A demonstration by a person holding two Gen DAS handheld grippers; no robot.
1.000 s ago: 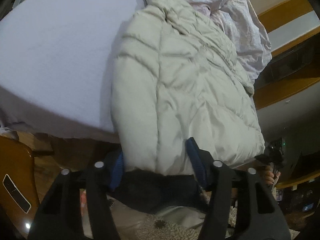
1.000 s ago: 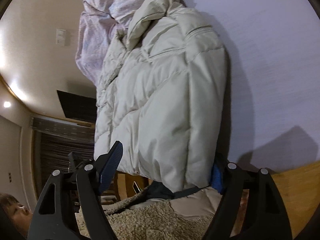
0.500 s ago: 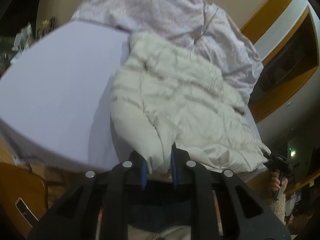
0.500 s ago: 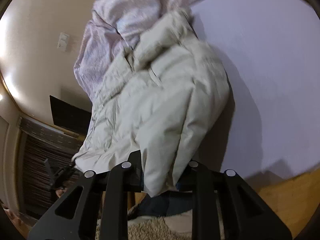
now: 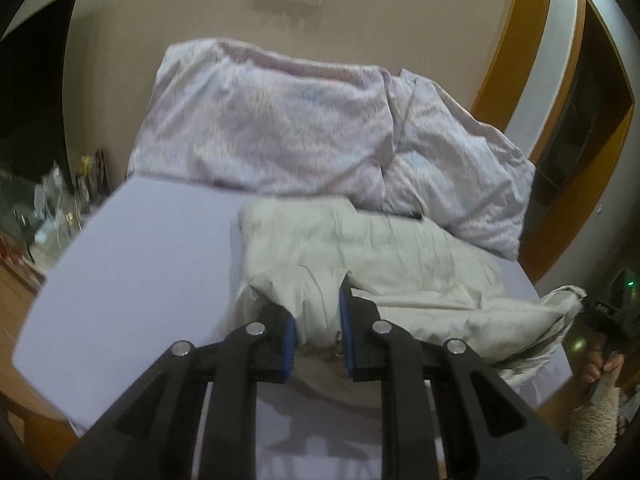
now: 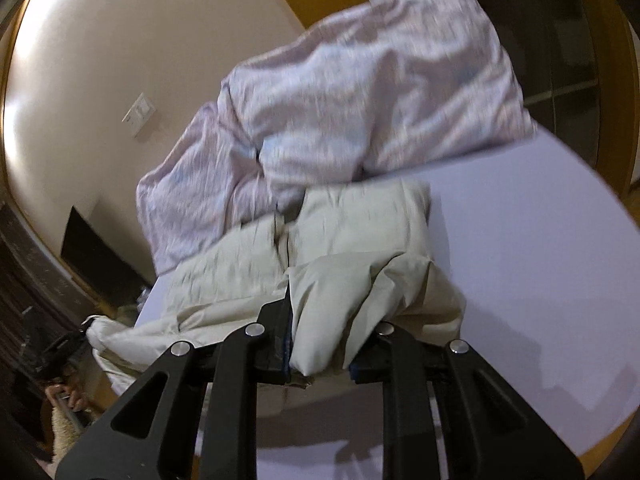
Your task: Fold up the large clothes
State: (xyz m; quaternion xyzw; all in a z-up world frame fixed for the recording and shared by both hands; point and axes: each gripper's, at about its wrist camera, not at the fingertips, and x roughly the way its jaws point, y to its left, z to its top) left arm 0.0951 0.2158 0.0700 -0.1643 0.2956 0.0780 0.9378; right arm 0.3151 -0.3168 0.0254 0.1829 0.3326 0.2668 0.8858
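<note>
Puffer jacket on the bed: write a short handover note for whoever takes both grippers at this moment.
Left gripper: shut on the jacket, pinching a bunch of its near hem.
Right gripper: shut on the same jacket's near hem at another spot.
Jacket: cream, lying on the lilac sheet, its near edge raised off the bed, its far end against the crumpled duvet.
Done: both corners gripped and raised.
Left: probably carry the hem toward the far end to fold the jacket in half, lay it down, release, then tidy.
</note>
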